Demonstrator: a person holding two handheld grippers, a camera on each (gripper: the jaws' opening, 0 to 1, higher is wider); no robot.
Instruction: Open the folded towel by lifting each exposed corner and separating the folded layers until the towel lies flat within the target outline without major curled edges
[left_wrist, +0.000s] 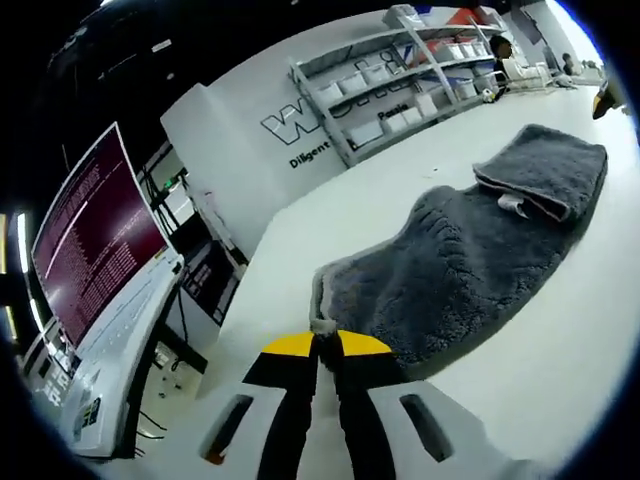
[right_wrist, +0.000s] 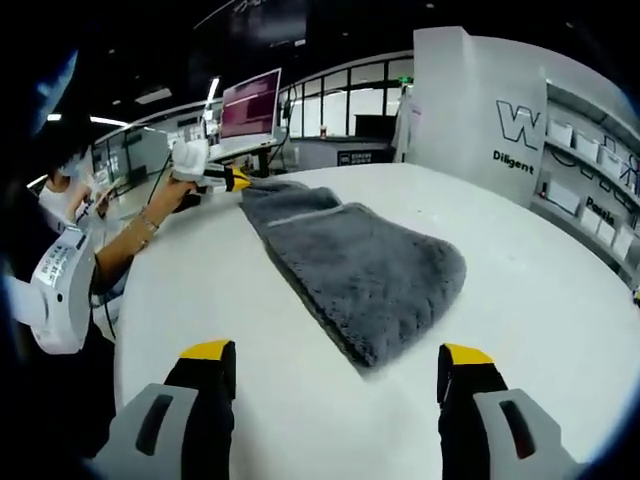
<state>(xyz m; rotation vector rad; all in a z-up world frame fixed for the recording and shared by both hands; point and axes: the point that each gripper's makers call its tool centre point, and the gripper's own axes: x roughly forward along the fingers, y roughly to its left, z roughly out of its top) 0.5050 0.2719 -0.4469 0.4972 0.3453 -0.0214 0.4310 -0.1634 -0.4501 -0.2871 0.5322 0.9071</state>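
White tabletop (right_wrist: 560, 300) carries the work, with a shelving rack (left_wrist: 420, 70) of bins and a white wall panel bearing dark lettering beyond it, and a monitor (left_wrist: 95, 235) with a maroon screen off past the table's edge. Lying on that table is the grey towel (right_wrist: 370, 270), a thick pile cloth that is only partly opened. In the left gripper view the end of the towel farthest from the gripper is doubled back on itself, a folded flap (left_wrist: 545, 170) with a small pale label showing at its edge, while the nearer stretch lies in a single, somewhat rumpled layer. The left gripper (left_wrist: 325, 340) has its yellow-tipped jaws pressed together on the towel's near corner, a bit of the hem pinched between them; the right gripper view shows the same grip at the towel's far end, a person's hand (right_wrist: 185, 160) behind it. The right gripper (right_wrist: 335, 365) stands with jaws spread wide and nothing between them, just short of the towel's folded end and apart from it. No target outline is discernible on the table. By my reading one fold is out, and the remaining flap must be lifted over and the edges smoothed.
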